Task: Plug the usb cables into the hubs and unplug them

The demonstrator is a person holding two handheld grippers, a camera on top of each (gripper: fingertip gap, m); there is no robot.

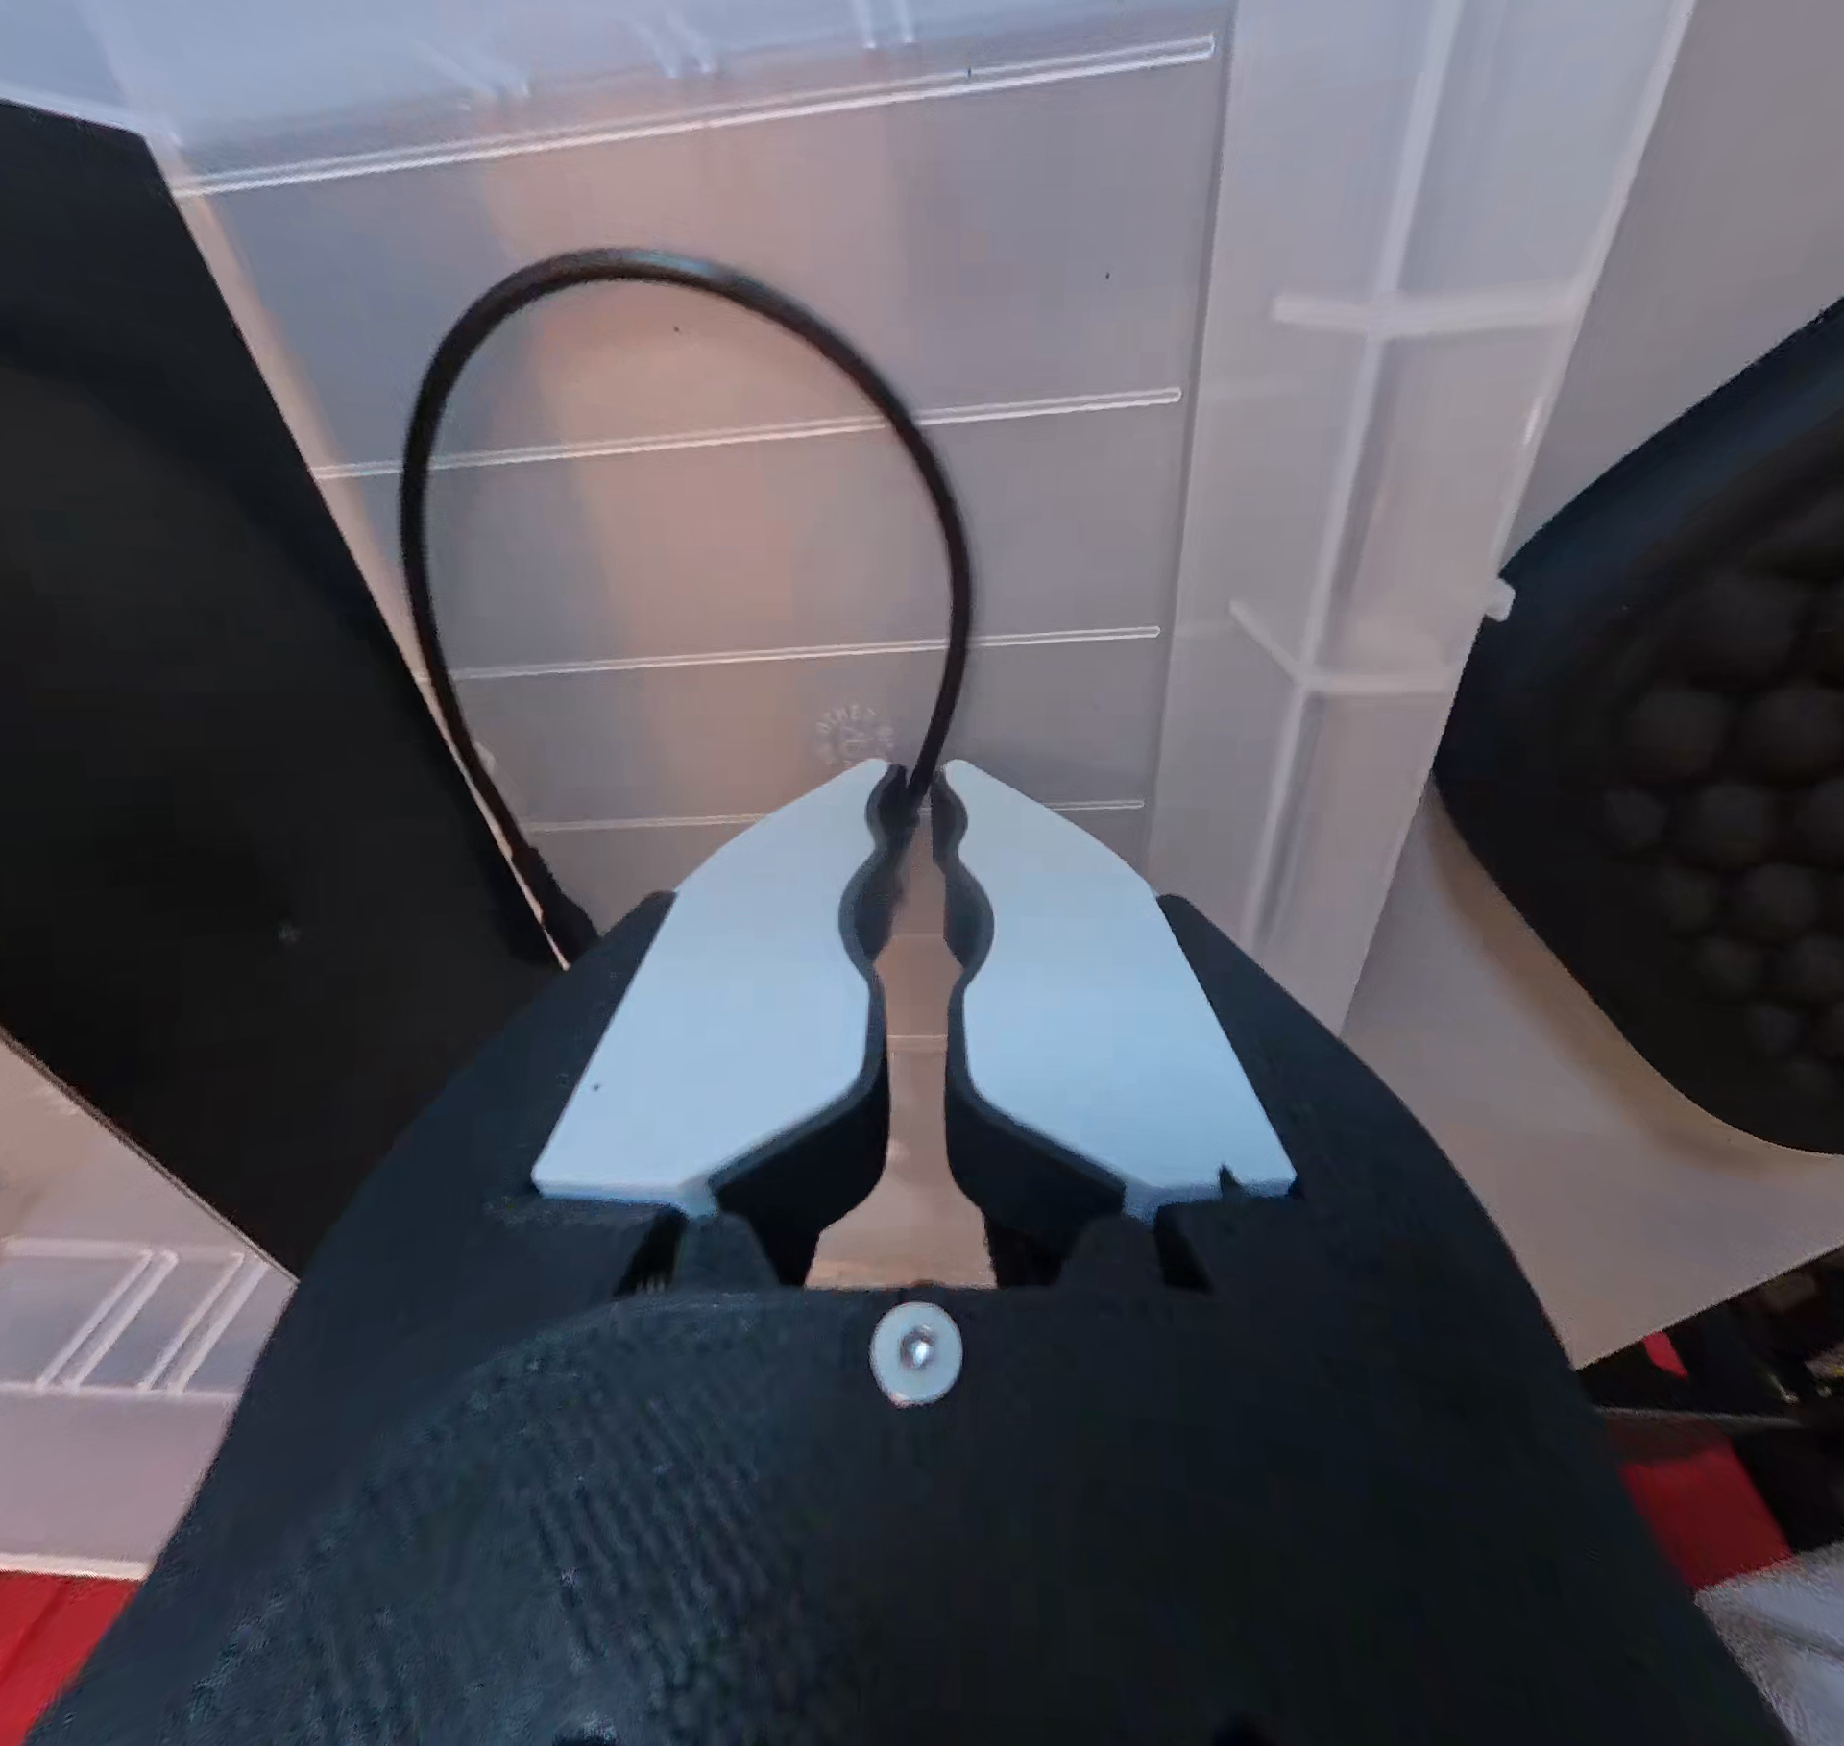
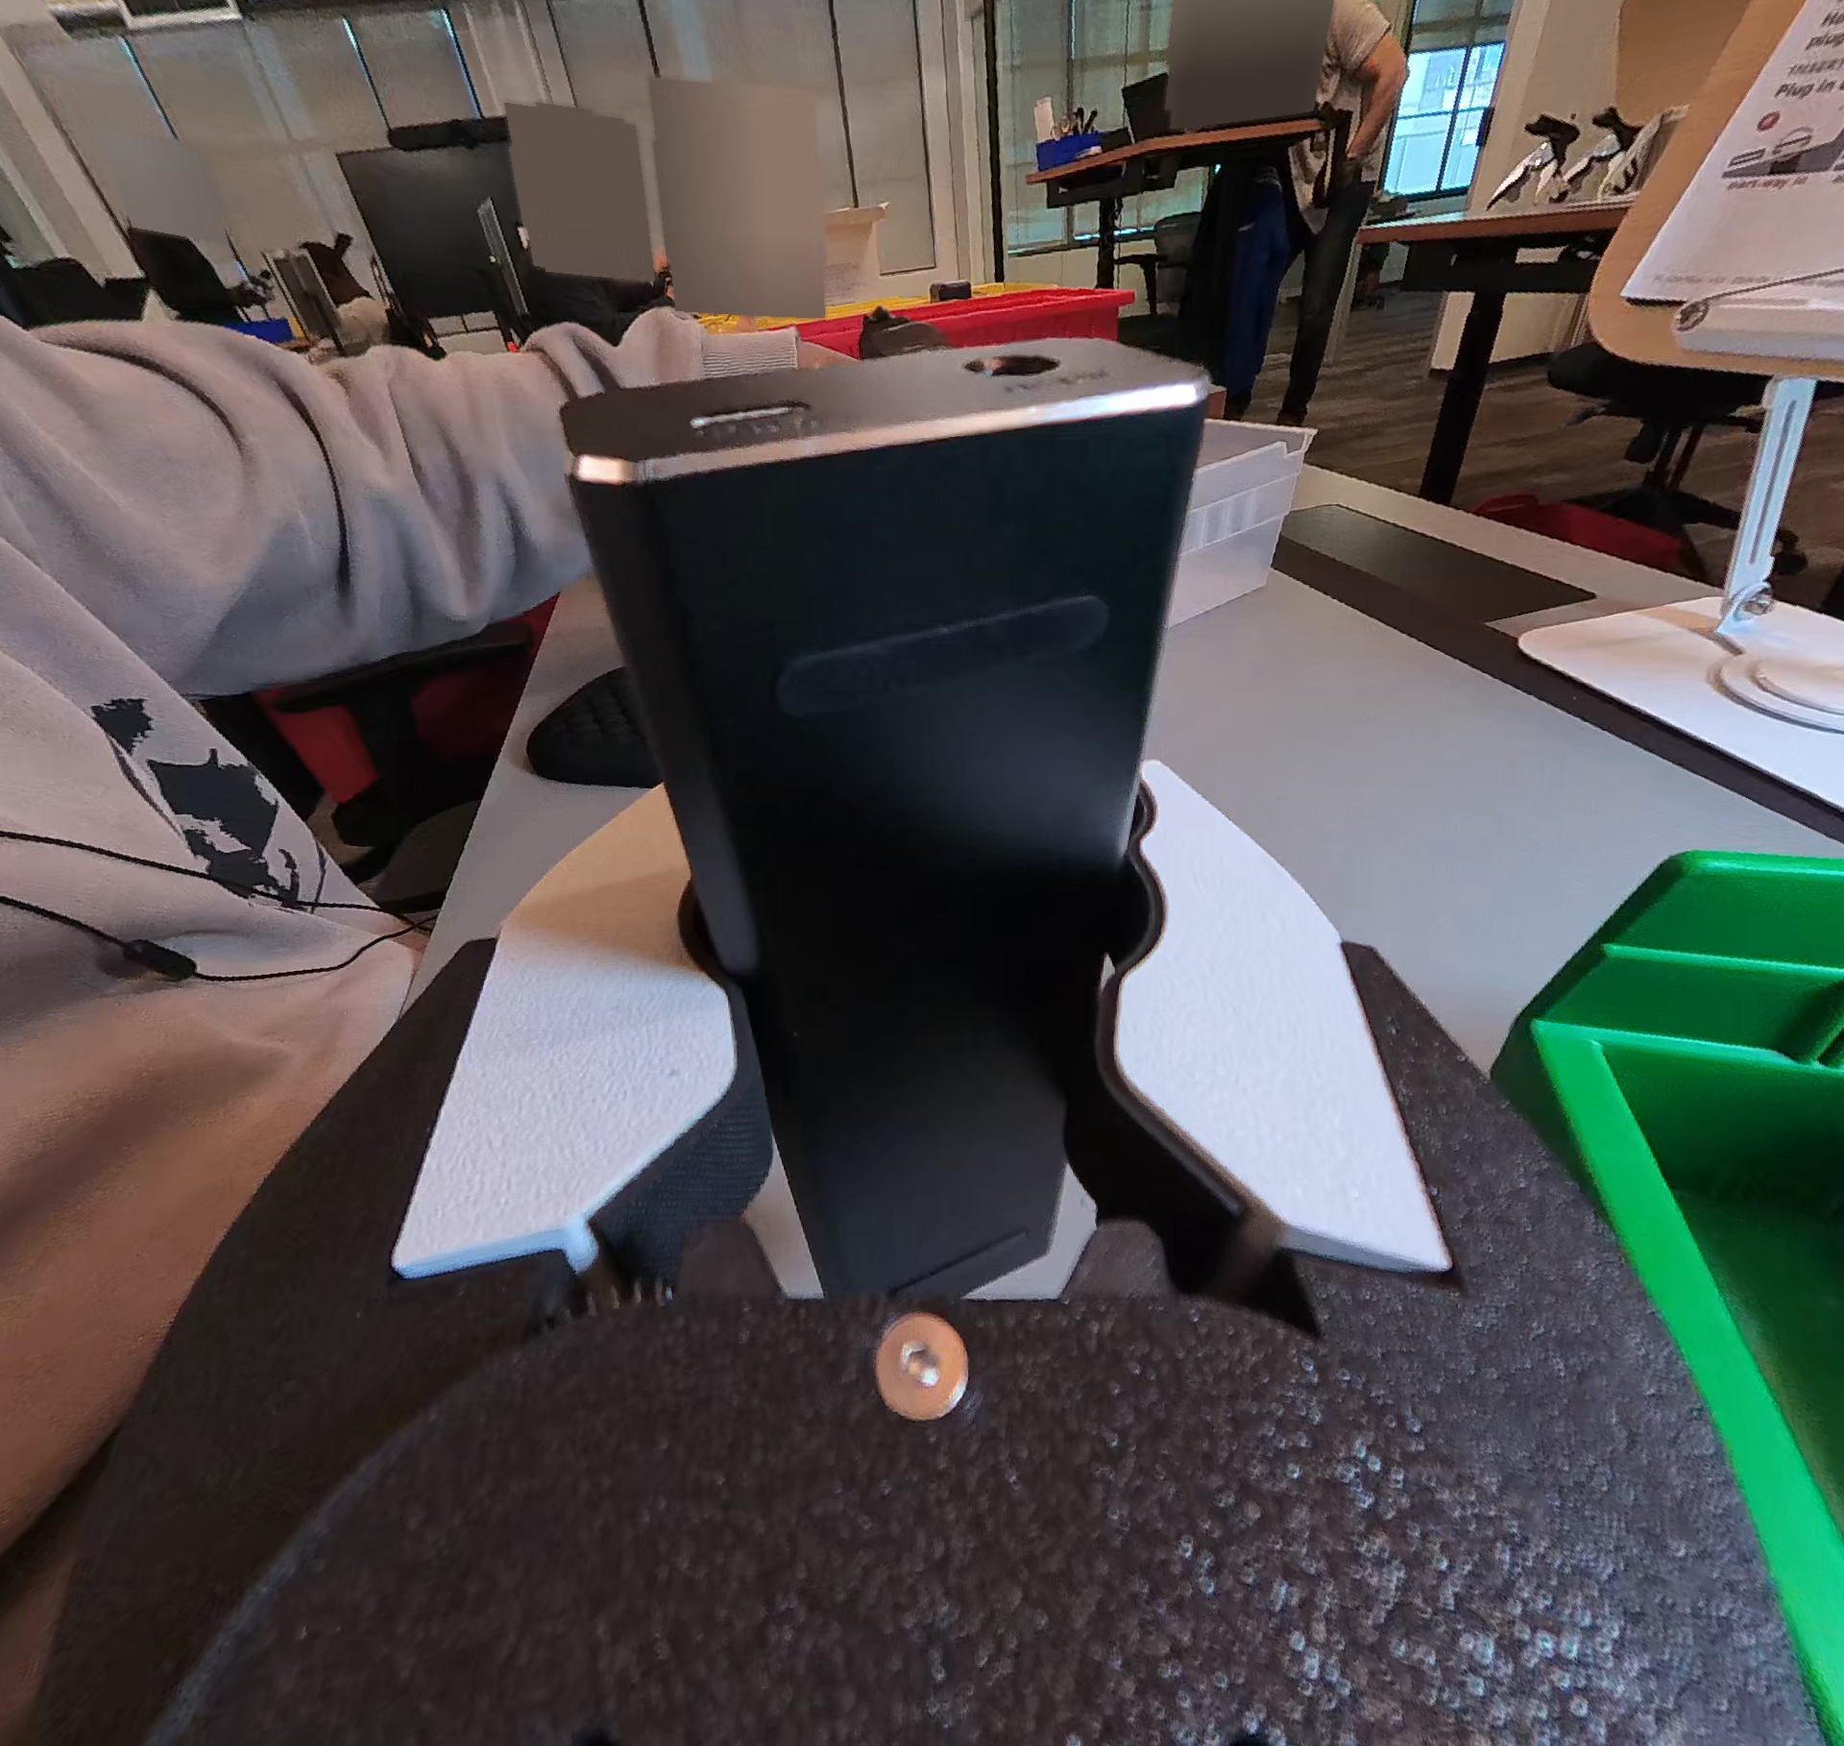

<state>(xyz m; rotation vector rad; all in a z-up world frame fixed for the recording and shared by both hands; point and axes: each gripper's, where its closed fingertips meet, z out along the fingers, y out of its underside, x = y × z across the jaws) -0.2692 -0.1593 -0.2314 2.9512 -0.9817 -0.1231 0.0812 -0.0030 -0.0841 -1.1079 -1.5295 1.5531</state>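
In the left wrist view my left gripper (image 1: 913, 780) is shut on a thin black cable (image 1: 698, 266). The cable leaves the fingertips, arcs up and to the left, and runs down beside a large black slab (image 1: 180, 601) at the left edge. Its lower end (image 1: 544, 885) is partly hidden behind my gripper. In the right wrist view my right gripper (image 2: 918, 860) is shut on a black hub (image 2: 898, 650) and holds it upright above the grey table (image 2: 1397, 780). The hub's silver-edged top end shows a slot port (image 2: 748, 421) and a round socket (image 2: 1013, 366).
A clear plastic bin (image 1: 748, 521) fills the left wrist view ahead. A black dimpled wrist rest (image 1: 1716, 800) lies to the right; it also shows in the right wrist view (image 2: 589, 730). A green tray (image 2: 1716, 1099), a white stand (image 2: 1776, 541) and a person's grey sleeve (image 2: 299, 501) are nearby. Tip to tip, the grippers are about 40 centimetres apart.
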